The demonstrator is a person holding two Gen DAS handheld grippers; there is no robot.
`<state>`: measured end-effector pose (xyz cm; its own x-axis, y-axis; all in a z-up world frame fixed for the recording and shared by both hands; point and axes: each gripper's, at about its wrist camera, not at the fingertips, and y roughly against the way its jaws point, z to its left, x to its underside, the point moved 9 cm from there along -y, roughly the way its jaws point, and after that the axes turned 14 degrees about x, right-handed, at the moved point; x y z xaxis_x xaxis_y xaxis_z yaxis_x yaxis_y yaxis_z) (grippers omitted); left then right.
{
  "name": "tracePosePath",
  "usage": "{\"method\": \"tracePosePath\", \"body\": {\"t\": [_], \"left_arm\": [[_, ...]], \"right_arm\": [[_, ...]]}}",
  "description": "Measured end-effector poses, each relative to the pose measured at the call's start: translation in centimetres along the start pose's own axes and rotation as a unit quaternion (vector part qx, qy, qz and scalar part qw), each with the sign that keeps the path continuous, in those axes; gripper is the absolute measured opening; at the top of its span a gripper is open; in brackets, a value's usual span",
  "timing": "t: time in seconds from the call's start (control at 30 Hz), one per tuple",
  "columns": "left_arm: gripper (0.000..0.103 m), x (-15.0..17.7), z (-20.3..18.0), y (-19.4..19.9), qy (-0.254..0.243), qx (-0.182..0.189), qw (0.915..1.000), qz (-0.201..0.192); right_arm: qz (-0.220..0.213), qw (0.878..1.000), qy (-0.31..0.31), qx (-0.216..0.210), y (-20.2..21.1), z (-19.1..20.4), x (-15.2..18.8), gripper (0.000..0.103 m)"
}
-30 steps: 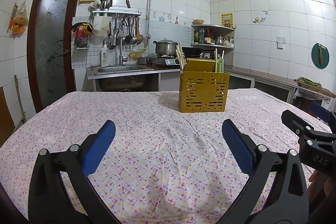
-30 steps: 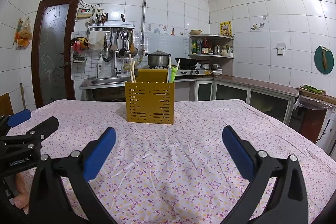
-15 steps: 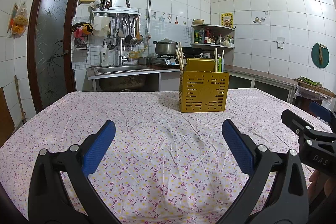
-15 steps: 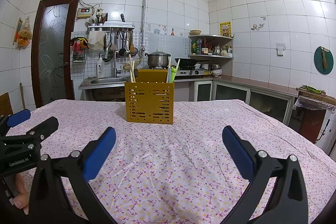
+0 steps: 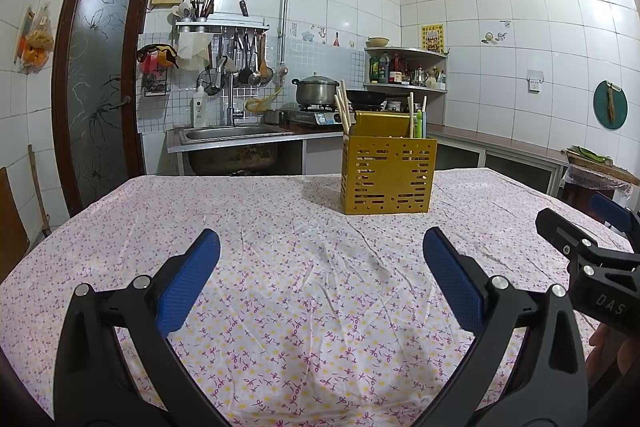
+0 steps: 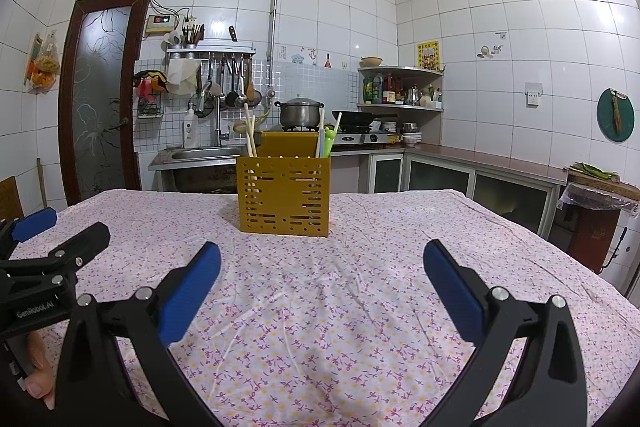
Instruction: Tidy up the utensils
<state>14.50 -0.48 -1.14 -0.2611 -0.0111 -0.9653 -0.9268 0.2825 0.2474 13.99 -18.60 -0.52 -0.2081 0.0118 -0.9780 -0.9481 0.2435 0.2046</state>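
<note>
A yellow slotted utensil holder (image 5: 386, 179) (image 6: 284, 194) stands upright far back on the flower-print tablecloth (image 5: 296, 291) (image 6: 320, 303). Wooden chopsticks (image 5: 342, 109) (image 6: 250, 133) lean out of its left side; pale and green utensils (image 5: 418, 119) (image 6: 327, 141) stick up on its right. My left gripper (image 5: 320, 275) hovers open over the near cloth with nothing between its blue pads. My right gripper (image 6: 322, 279) is open and empty too, well short of the holder. Each gripper shows at the edge of the other's view.
Behind the table run a steel sink (image 5: 236, 135), a stove with a lidded pot (image 6: 301, 111), a rack of hanging ladles (image 6: 230, 83) and a corner shelf of bottles (image 5: 404, 67). A dark door (image 5: 98, 87) is at the left, low cabinets (image 6: 480, 183) at the right.
</note>
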Motion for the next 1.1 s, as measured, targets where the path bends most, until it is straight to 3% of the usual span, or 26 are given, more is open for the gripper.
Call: {"method": "tracePosePath", "body": {"t": [1.1], "left_arm": [[0.098, -0.05, 0.23, 0.2, 0.0, -0.002, 1.0, 0.001]], "right_arm": [[-0.001, 1.0, 0.0, 0.0, 0.05, -0.06, 0.02, 0.099]]}}
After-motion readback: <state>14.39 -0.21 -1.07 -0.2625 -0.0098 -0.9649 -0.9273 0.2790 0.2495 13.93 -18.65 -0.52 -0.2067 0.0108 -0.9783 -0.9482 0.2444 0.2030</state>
